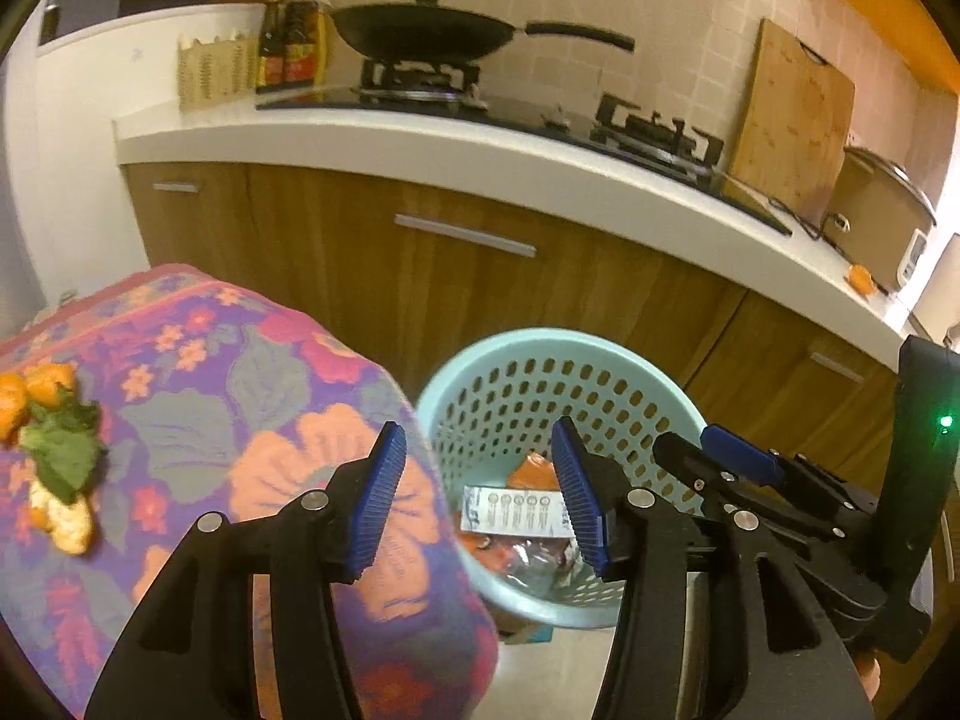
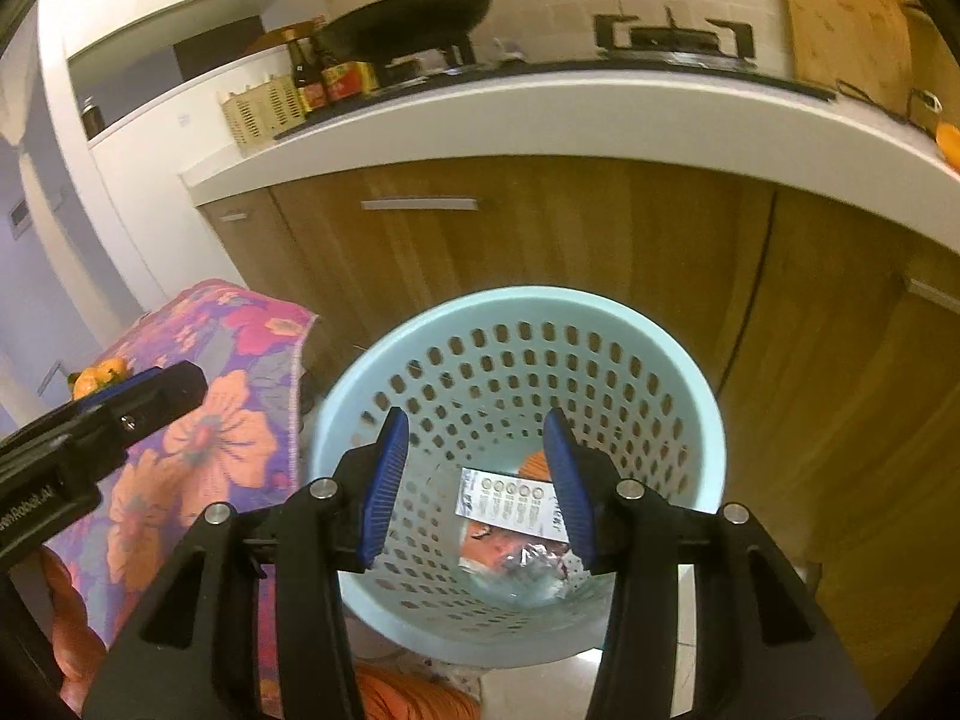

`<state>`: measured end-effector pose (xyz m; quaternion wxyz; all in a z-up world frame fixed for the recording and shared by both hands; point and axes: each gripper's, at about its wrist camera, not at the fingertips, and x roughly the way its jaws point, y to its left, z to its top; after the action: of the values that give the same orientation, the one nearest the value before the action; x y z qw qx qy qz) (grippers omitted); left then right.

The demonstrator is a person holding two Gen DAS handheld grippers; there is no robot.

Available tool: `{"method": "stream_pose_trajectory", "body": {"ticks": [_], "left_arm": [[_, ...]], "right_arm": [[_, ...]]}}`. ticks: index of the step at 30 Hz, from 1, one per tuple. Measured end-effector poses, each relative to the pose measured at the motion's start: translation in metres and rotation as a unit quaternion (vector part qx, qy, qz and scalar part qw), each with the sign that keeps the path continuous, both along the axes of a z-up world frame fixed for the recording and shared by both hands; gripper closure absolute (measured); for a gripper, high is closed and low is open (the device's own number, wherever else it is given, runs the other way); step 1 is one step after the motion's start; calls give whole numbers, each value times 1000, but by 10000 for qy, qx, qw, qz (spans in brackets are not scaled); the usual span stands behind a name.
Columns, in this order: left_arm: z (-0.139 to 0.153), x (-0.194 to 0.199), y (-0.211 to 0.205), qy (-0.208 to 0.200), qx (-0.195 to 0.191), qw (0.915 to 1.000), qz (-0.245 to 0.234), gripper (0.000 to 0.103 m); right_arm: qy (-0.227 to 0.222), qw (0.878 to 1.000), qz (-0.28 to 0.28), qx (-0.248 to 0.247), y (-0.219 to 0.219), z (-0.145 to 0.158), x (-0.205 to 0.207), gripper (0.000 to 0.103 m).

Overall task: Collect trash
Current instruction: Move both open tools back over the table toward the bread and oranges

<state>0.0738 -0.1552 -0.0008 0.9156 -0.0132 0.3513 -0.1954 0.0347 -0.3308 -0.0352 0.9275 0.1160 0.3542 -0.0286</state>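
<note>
Below, the wrapper (image 2: 510,501) lies in the basket (image 2: 516,312) under the right hand-held gripper (image 2: 477,483), wide open and empty.

Pale blue perforated basket (image 2: 708,420) beside a purple-and-orange floral tablecloth (image 1: 252,396).

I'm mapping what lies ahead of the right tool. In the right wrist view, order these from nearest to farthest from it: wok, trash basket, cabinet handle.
1. Trash basket: directly below the open right tool, with a wrapper inside.
2. Cabinet handle: straight ahead, on the wooden door behind the basket.
3. Wok: farthest, up on the stove, left of centre.
</note>
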Motion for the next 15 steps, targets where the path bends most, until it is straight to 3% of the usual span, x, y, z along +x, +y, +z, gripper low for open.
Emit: {"method": "stream_pose_trajectory", "body": {"ticks": [7,15], "left_arm": [[27,-17,51,-335,-247,9986,316,46],[52,-33,132,-732,-301,9920,987,33]], "right_arm": [[-152,9988,428,-170,48,16,2,60],[-401,9919,1145,-362,125,37,10,60]]}}
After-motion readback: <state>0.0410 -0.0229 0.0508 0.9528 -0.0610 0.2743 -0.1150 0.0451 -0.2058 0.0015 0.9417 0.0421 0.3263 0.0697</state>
